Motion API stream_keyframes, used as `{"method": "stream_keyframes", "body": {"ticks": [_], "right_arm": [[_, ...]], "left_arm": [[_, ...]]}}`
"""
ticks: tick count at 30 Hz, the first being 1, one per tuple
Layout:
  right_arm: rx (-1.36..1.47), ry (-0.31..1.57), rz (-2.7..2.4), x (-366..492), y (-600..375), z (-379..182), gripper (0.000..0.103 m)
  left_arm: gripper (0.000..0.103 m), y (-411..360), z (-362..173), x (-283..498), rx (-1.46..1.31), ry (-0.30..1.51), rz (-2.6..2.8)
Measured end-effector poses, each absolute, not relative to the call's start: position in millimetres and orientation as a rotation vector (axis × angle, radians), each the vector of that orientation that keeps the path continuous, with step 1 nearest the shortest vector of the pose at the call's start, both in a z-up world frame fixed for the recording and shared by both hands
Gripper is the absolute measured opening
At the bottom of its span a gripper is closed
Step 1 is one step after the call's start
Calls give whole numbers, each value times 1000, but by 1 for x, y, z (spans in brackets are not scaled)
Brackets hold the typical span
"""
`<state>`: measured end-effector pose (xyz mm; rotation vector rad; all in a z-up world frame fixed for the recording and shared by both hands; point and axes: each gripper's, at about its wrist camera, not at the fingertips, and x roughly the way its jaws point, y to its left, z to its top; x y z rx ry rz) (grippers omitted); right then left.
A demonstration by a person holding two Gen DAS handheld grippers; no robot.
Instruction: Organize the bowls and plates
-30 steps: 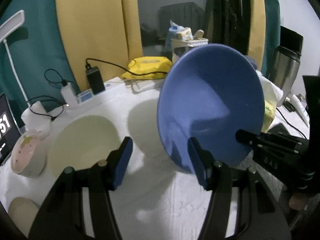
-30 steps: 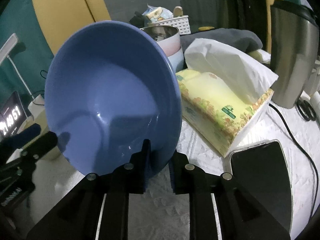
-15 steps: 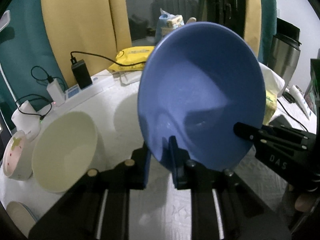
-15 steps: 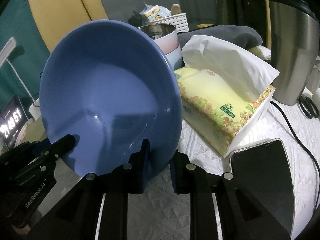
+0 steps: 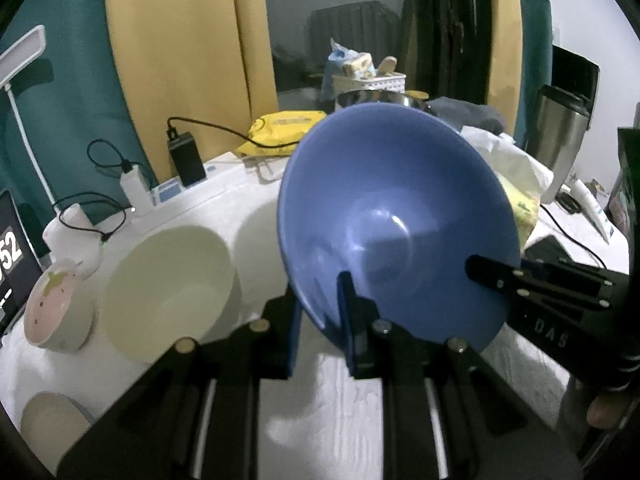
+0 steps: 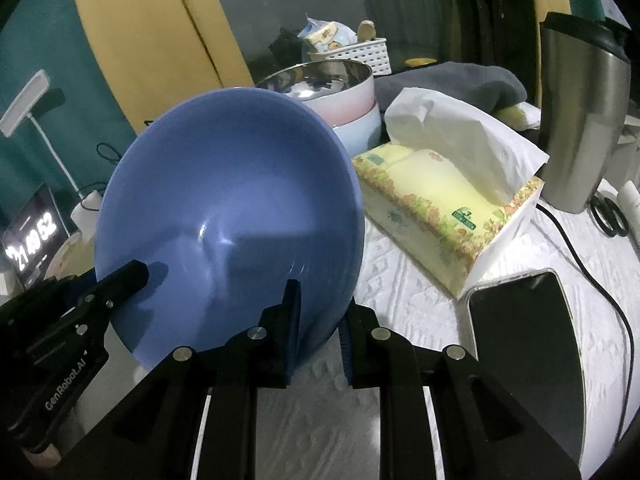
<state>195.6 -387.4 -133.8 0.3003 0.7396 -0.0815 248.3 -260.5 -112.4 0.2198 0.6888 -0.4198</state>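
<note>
Above the white surface [image 5: 248,204] — blue bowl [image 5: 400,216] is clamped by left claw [image 5: 320,320] and right claw [image 6: 318,320]; handover judged underway, nesting into cream bowl [image 5: 168,284] likely next.

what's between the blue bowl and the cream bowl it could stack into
Nothing visible. The blue bowl, clamped at its rim by both grippers, is tilted just right of the cream bowl in the left view, with only bare white cloth between them.

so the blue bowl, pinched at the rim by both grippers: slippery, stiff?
The blue bowl probably stays rigid: held tilted by its rim, it shows no flex. Glossy highlights suggest a slick surface, so the left gripper and right gripper might slip.
</note>
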Motion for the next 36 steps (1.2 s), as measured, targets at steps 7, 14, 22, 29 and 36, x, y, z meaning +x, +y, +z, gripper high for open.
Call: {"method": "stream_keyframes", "body": {"ticks": [7, 14, 22, 29, 36], "right_arm": [[295, 735, -71, 184, -376, -127, 19], [293, 734, -64, 170, -364, -121, 19], [289, 744, -42, 158, -351, -117, 19], [276, 750, -30, 148, -336, -112, 20], [260, 762, -18, 138, -318, -110, 22]], "left_arm": [[18, -247, -105, 232, 207, 676, -414], [18, -234, -101, 217, 194, 669, -408], [18, -217, -100, 202, 170, 672, -397], [18, -202, -99, 190, 152, 671, -389], [18, -183, -99, 180, 137, 669, -385]]}}
